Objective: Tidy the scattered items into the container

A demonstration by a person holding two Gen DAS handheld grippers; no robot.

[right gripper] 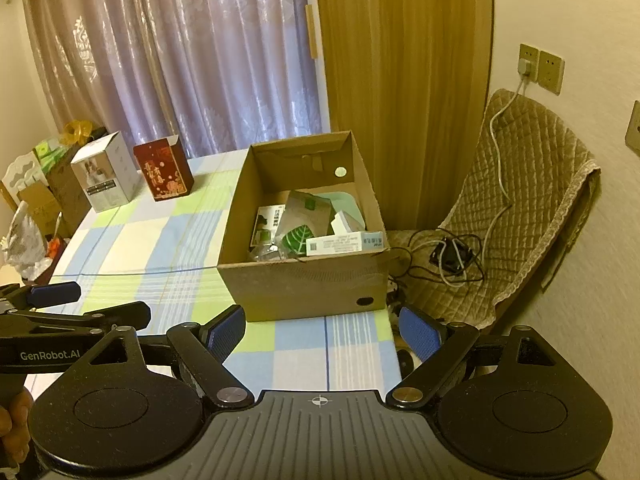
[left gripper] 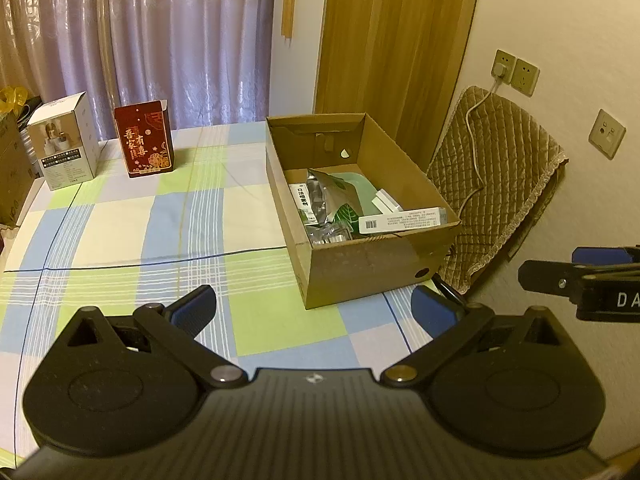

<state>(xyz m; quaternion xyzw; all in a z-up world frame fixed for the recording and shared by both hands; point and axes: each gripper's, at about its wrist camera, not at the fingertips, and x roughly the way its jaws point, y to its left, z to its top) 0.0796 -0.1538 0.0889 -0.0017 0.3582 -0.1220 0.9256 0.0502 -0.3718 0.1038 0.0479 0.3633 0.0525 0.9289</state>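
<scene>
From the left wrist, the left tongs [left gripper: 314,312] are standing wide apart and holding nothing. The brown cardboard box [left gripper: 372,268] is sitting at one o'clock on the checked counter [left gripper: 120,232], with packets inside.

From the right wrist, the right tongs [right gripper: 322,334] are also gaping, empty. The dark red carton [right gripper: 164,170] is standing at ten o'clock.

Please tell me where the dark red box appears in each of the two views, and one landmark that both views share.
Left wrist: red box upper left, right of the white box.
Right wrist: red box left of centre, again right of the white box.
Shared landmark: the cardboard box.
</scene>
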